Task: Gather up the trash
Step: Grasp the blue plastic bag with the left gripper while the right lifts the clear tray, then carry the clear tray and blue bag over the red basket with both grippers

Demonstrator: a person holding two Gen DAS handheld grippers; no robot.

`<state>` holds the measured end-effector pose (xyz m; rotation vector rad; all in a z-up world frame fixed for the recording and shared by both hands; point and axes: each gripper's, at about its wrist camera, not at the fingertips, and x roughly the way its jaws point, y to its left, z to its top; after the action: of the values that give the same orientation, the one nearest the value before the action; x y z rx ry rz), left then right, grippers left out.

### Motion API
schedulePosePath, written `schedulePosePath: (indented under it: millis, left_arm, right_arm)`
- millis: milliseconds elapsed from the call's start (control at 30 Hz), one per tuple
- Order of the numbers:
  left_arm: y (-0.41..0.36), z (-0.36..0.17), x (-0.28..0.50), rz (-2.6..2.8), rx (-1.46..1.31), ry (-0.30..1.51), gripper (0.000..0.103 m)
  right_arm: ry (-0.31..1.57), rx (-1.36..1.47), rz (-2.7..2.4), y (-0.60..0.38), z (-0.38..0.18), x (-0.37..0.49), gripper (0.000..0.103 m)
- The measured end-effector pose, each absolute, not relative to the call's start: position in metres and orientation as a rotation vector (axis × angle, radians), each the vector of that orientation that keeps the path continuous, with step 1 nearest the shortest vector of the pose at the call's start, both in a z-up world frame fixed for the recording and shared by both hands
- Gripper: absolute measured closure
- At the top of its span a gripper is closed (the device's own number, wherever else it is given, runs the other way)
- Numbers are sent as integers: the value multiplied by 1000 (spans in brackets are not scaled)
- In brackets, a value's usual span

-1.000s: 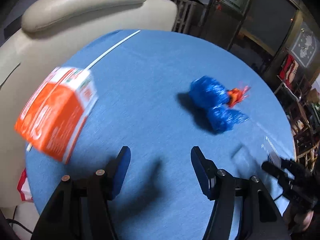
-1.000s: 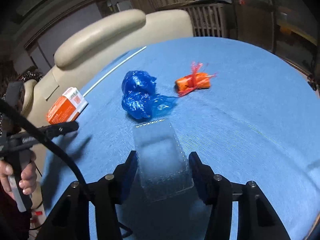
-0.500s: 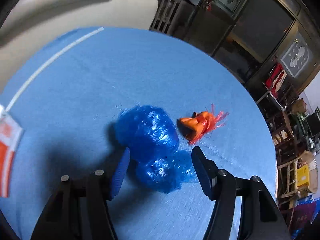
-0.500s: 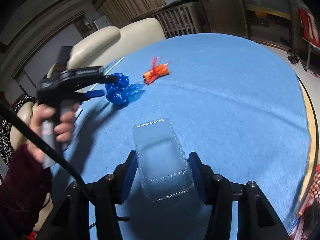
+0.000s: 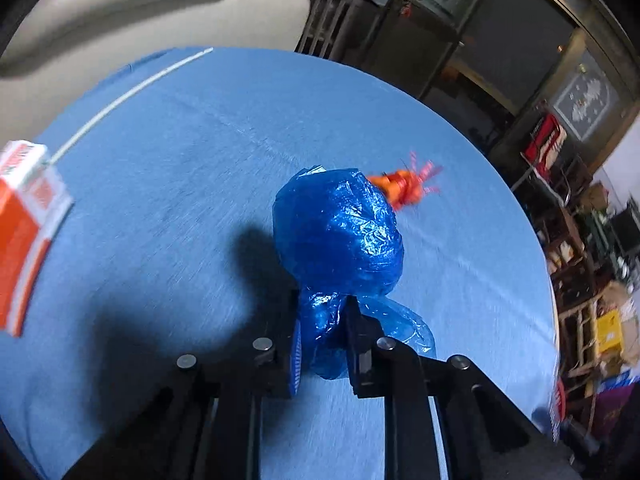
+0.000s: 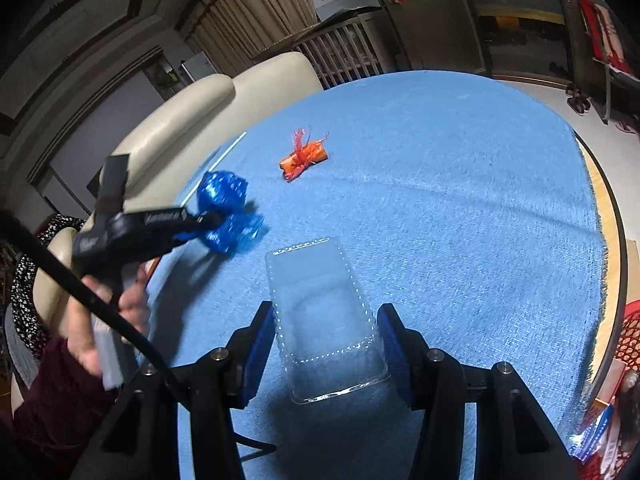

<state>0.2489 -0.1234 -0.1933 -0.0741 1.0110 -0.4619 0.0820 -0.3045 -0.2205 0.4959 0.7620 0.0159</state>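
Looked forward along each gripper, low and close over the table (image 5: pixel 168 184) (both views sharing the blue bag (image 5: pixel 340 232) (image 6: pixel 224 200)).

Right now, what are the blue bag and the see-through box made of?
The blue bag looks like thin, shiny plastic film: it crinkles, glints and bunches where the left gripper pinches it. The see-through box between the right gripper's fingers looks like clear, stiff plastic, since the blue cloth shows through its glossy walls.
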Motion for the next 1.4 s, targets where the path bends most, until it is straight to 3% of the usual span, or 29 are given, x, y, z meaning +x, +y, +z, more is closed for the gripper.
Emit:
schedulePosePath:
  millis: [600,867,1100,1400]
  left_arm:
    - [-64,-154,134,-452,83,875,84]
    - [-94,-109,92,-545,154,750,84]
    - [-138,-88,67,-655,186,709,84]
    - [-186,-84,40,-750,254,708,84]
  right_arm:
    - [592,529,-88,-332,-181,-1,48]
    - [383,517,-347,-402,-123,-140,48]
    - [295,589,-523,-443,-117,-241,48]
    - [266,671,-514,-459,-131,-268,48]
